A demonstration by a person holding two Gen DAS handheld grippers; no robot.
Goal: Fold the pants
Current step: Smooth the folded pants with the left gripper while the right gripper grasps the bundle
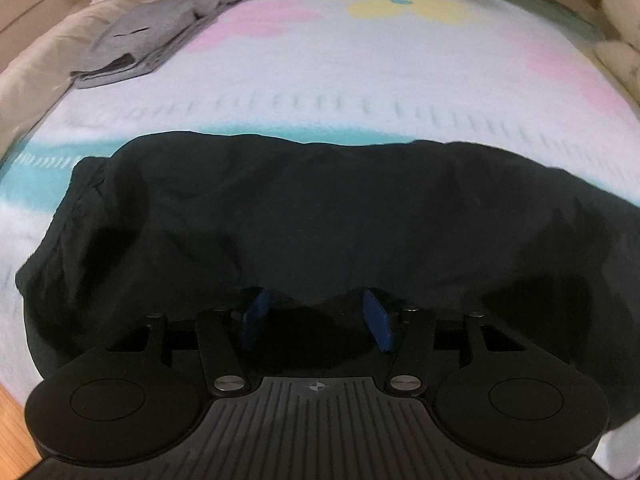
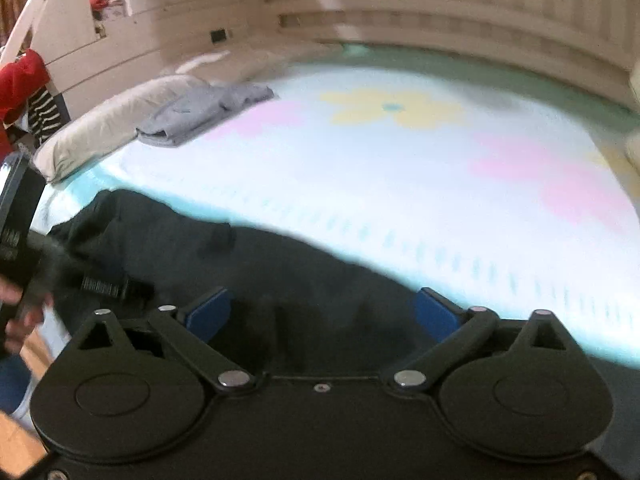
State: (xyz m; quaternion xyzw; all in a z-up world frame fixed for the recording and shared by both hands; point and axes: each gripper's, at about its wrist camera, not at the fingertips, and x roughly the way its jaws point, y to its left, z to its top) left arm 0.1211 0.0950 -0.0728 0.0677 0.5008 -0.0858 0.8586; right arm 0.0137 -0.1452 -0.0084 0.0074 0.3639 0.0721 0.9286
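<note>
Black pants lie bunched in a wide band across the near edge of a flowered bed sheet. My left gripper hovers low over their near edge, its blue pads apart, dark cloth lying under and between them without being pinched. In the right wrist view the pants run from the left edge toward the lower right. My right gripper stands wide open above them, nothing held. The left gripper's body and the hand holding it show at the left edge of that view.
A folded grey garment rests at the far left of the bed beside a pale pillow. Wooden panelling borders the bed's far side. Red and striped clothes hang at the left. Wooden floor shows by the bed's near corner.
</note>
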